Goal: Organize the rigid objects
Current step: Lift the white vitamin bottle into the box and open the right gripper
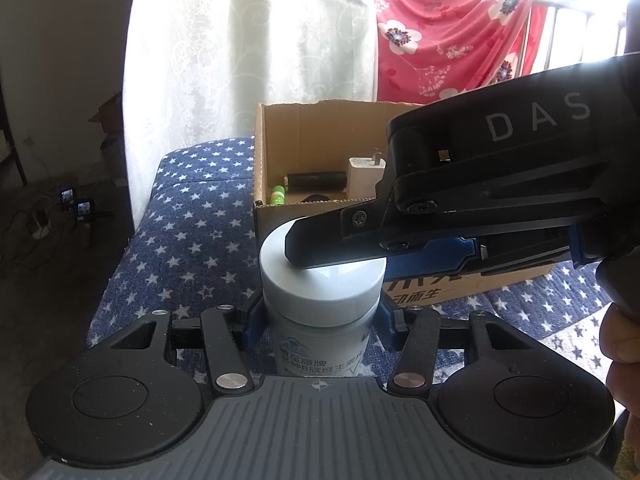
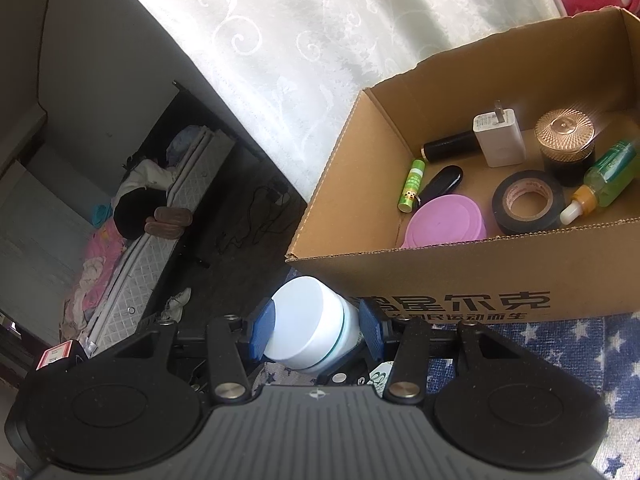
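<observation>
A white bottle (image 1: 320, 354) with a printed label stands upright on the star-patterned blue cover, close in front of the cardboard box (image 1: 280, 216). My left gripper (image 1: 320, 316) is shut on the bottle's body, just under its cap. The wide pale cap (image 1: 320, 284) sits on top. My right gripper (image 1: 352, 258) comes in from the right and lies across it. In the right wrist view the cap (image 2: 308, 320) sits between the blue pads (image 2: 264, 328) of my right gripper (image 2: 316, 328), which press on its sides.
The open box (image 2: 440, 268) holds a white charger (image 2: 500, 140), a black tube (image 2: 448, 148), a green stick (image 2: 412, 184), a pink lid (image 2: 444, 220), a tape roll (image 2: 528, 200), a gold-topped jar (image 2: 564, 140) and a green dropper bottle (image 2: 600, 176). A curtain (image 1: 240, 40) hangs behind. The cover's left edge drops to the floor.
</observation>
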{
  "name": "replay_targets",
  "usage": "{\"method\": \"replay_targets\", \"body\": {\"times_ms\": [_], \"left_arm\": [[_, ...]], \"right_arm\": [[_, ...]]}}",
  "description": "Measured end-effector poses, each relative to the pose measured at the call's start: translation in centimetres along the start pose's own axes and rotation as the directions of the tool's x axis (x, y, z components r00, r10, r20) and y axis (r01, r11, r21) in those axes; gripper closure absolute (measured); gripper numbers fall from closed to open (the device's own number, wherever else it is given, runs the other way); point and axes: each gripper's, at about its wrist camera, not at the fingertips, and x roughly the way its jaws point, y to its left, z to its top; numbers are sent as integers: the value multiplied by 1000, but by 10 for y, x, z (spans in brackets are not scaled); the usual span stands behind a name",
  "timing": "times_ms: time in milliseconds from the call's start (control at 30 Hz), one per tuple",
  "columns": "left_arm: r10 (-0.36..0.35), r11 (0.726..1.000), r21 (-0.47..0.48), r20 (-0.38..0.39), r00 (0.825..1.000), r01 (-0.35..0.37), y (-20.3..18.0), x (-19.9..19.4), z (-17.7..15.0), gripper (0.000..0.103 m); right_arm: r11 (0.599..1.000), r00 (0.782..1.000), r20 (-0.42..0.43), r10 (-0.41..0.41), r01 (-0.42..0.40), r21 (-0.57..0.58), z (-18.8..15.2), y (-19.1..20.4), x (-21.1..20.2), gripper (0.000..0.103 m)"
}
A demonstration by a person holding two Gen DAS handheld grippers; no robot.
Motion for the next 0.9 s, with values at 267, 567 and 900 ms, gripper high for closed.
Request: {"method": "replay_targets", "body": {"times_ms": [267,567,900], "left_arm": [[5,1000,6,19,1000,-5,-6,-15,-1,50],[17,999,27,57,998,-19,-13,-40,-1,50],[-26,996,86,149,988,13,-26,-80,35,50]], "right_arm": [[1000,1000,15,7,-7,-14,-6,9,-12,53],[999,999,37,38,-36,-34,-14,21,-31,53],[990,987,129,96,-81,-118,0,51,-81,53]]}}
